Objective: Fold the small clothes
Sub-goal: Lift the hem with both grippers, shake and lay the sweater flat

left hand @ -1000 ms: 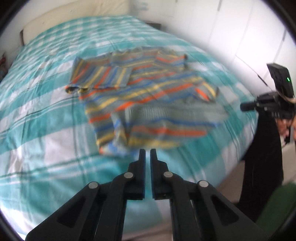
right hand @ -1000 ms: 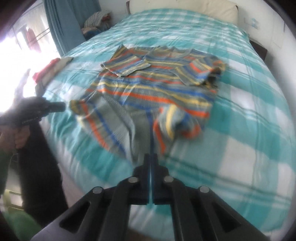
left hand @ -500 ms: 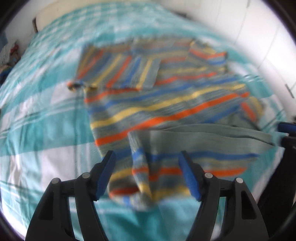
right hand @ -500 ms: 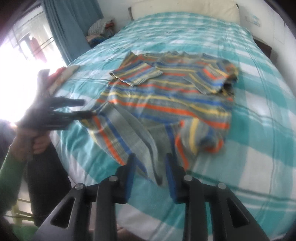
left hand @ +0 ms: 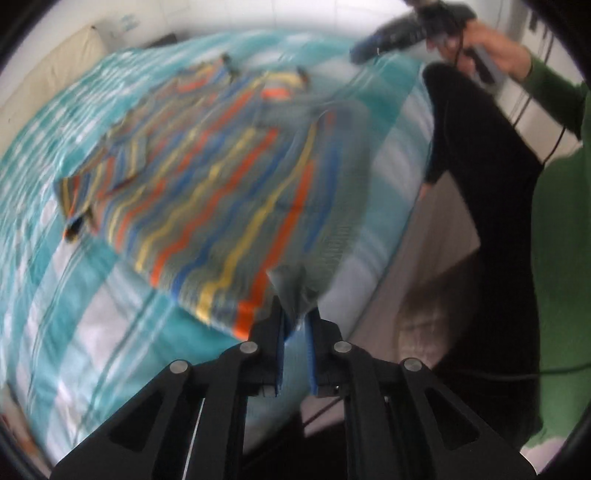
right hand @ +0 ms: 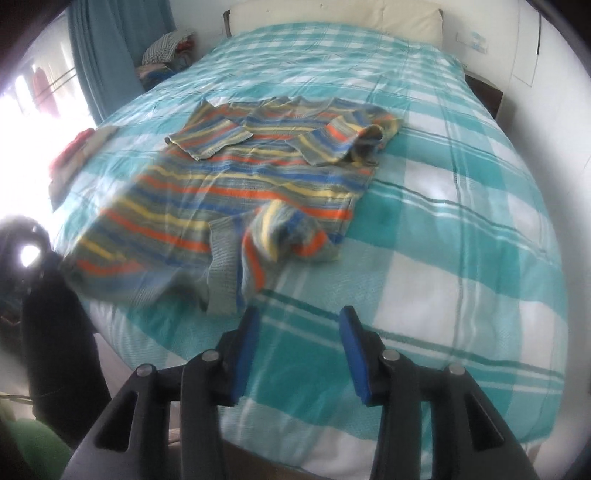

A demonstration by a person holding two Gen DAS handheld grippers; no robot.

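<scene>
A striped knit sweater [right hand: 236,177] in grey, orange, blue and yellow lies spread on the bed, both sleeves folded in over the chest. Its near hem is bunched and partly turned over [right hand: 288,236]. In the blurred left wrist view my left gripper [left hand: 295,317] is shut on the sweater's [left hand: 221,184] near hem corner at the bed's edge. My right gripper [right hand: 297,321] is open and empty, above the bedspread just short of the bunched hem. It also shows in the left wrist view [left hand: 406,33], held high.
The bed has a teal and white checked cover [right hand: 461,240] and a cream headboard [right hand: 332,14]. Folded clothes [right hand: 74,151] lie at the bed's left edge, a clothes pile [right hand: 166,51] by the blue curtain [right hand: 110,48]. The person's dark legs [left hand: 498,221] stand beside the bed.
My left gripper opened, swung toward the bed's edge and closed on the sweater's hem corner. My right gripper went from shut to wide open and drew back from the hem.
</scene>
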